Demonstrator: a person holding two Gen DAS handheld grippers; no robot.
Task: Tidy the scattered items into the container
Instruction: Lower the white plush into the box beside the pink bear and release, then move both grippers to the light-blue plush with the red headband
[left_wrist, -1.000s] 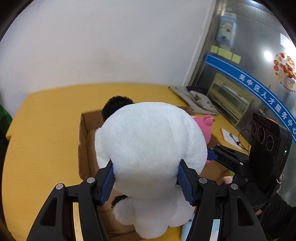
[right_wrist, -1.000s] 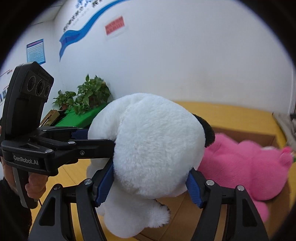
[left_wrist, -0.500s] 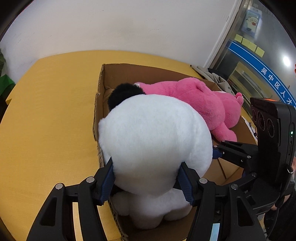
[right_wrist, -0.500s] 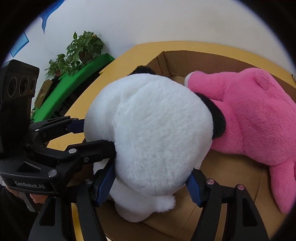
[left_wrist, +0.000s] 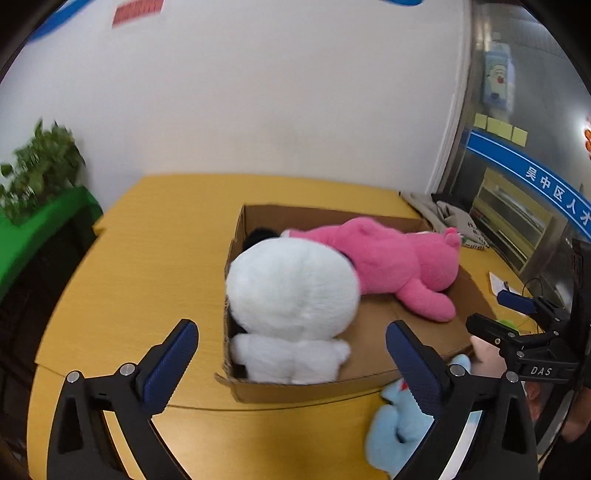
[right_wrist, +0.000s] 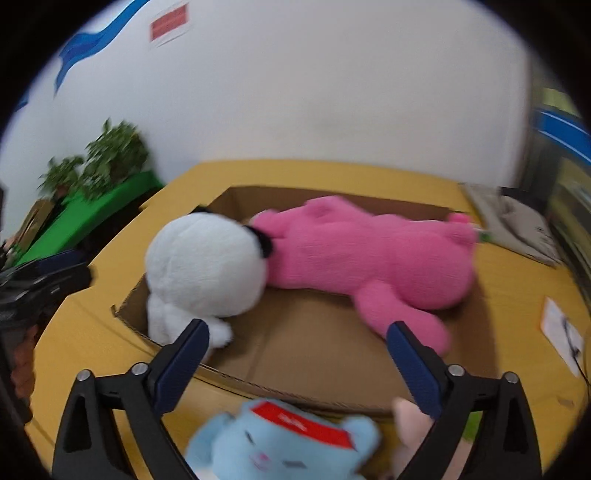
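Note:
An open cardboard box (left_wrist: 258, 391) (right_wrist: 280, 384) sits on the yellow table. A white plush with black ears (left_wrist: 291, 295) (right_wrist: 203, 266) lies in its left end beside a pink plush (left_wrist: 391, 258) (right_wrist: 369, 251). A light blue plush (left_wrist: 399, 432) (right_wrist: 280, 443) lies on the table in front of the box, with a pale pink toy (right_wrist: 406, 417) beside it. My left gripper (left_wrist: 291, 362) is open and empty, just short of the white plush. My right gripper (right_wrist: 295, 354) is open and empty above the box's near edge; it also shows in the left wrist view (left_wrist: 517, 314).
The yellow table (left_wrist: 147, 277) reaches to a white wall. A green cabinet with plants (right_wrist: 99, 206) stands to the left. Folded cloth (left_wrist: 450, 221) and a paper with a pen (right_wrist: 561, 332) lie at the right, near a glass door.
Both grippers opened and let go of the white plush, which now rests in the box. Both have pulled back and up from it.

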